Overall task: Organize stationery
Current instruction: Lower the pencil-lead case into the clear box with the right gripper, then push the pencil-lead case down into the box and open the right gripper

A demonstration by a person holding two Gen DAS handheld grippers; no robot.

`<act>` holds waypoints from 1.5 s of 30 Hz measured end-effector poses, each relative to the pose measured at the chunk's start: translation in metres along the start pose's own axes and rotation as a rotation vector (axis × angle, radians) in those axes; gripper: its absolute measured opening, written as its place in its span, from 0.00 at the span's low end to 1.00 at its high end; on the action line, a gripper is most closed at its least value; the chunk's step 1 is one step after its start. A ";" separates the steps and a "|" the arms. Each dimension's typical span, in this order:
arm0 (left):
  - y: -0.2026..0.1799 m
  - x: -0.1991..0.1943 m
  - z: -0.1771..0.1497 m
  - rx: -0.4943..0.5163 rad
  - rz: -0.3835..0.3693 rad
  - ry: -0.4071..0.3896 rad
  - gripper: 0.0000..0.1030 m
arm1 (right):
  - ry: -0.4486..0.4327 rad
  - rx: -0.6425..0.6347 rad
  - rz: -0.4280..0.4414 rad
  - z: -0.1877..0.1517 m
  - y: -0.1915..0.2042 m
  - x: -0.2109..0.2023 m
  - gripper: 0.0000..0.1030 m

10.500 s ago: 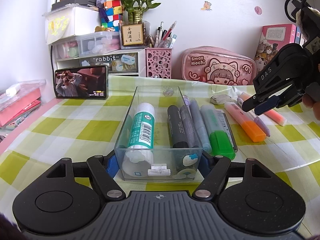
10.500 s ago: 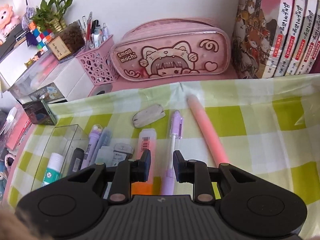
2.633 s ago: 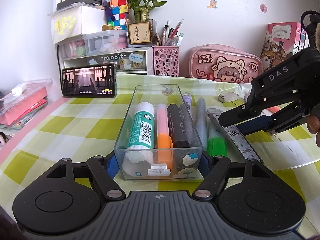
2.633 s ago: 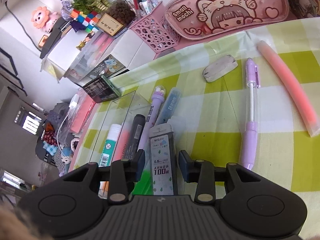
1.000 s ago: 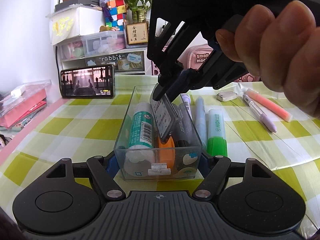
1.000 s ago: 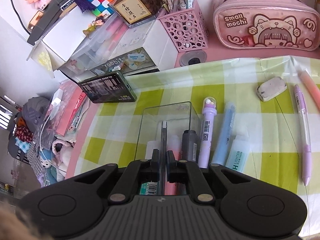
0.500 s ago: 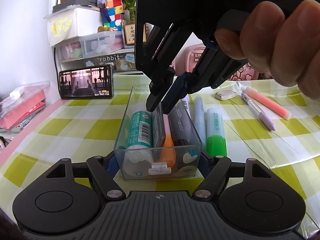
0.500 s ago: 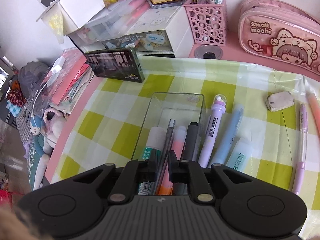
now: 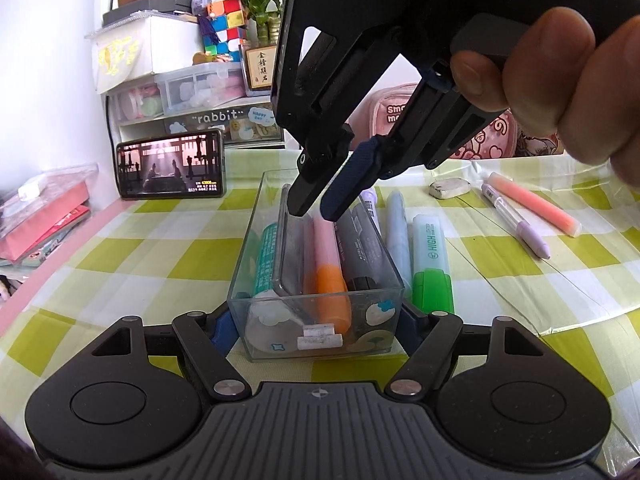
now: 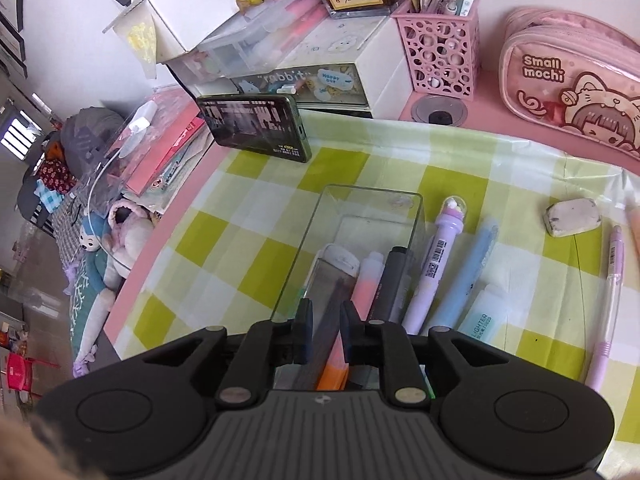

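Views: left wrist camera alone shows the right gripper [image 9: 316, 205] from outside, fingers aimed down into the clear box [image 9: 256, 264], a hand wrapped round its handle at 2 o'clock; the right wrist camera looks straight down into the box and alone shows the pink pen holder [image 10: 440, 46].
Right gripper: jaws slightly spread, fingertips hovering over the lead case [image 9: 294, 258], not gripping it.
Left gripper: its jaws [image 9: 316, 326] press against both sides of the box's near end, pinching it.
Change: half a second ago the right jaws still pinched the lead case; a second ago it hung tilted above the box; now it stands on edge inside, released.
Clear box: from 9 to 3 o'clock it holds a glue stick [image 9: 266, 256], the lead case leaning on it, an orange highlighter [image 9: 330, 276] and a grey marker [image 9: 362, 252].
Outside the box: at 3 o'clock, lying on the checked cloth [image 9: 120, 256], a purple pen [image 10: 440, 264], a blue pen [image 9: 398, 232] and a green highlighter [image 9: 430, 260]; farther toward 2 o'clock an eraser [image 9: 448, 189], a lilac pen [image 9: 516, 220] and a pink highlighter [image 9: 534, 204].
Backdrop: phone [image 9: 170, 164] at 11 o'clock, pink pencil case [image 10: 572, 80] at 1 o'clock.
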State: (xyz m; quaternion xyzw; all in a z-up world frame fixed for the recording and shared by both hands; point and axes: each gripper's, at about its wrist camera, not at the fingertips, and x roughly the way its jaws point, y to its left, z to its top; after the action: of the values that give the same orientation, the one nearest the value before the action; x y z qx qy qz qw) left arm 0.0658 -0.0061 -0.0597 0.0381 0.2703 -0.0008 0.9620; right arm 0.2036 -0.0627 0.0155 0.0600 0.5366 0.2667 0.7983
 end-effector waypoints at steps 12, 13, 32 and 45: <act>0.000 0.000 0.000 0.001 -0.002 0.000 0.72 | 0.013 -0.078 -0.048 0.001 0.023 0.005 0.12; 0.000 0.000 0.000 0.001 -0.002 -0.001 0.72 | 0.013 -0.081 -0.058 0.001 0.024 0.005 0.12; 0.000 0.000 0.000 0.001 -0.001 0.000 0.72 | -0.007 -0.046 -0.059 -0.002 0.021 0.002 0.11; 0.000 0.000 -0.001 0.001 -0.004 -0.001 0.72 | -0.067 -0.022 -0.022 -0.012 0.008 -0.006 0.08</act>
State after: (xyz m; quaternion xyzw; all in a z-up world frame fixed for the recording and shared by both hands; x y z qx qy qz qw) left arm 0.0650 -0.0057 -0.0606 0.0381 0.2698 -0.0031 0.9622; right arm 0.1883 -0.0613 0.0179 0.0541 0.5072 0.2616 0.8193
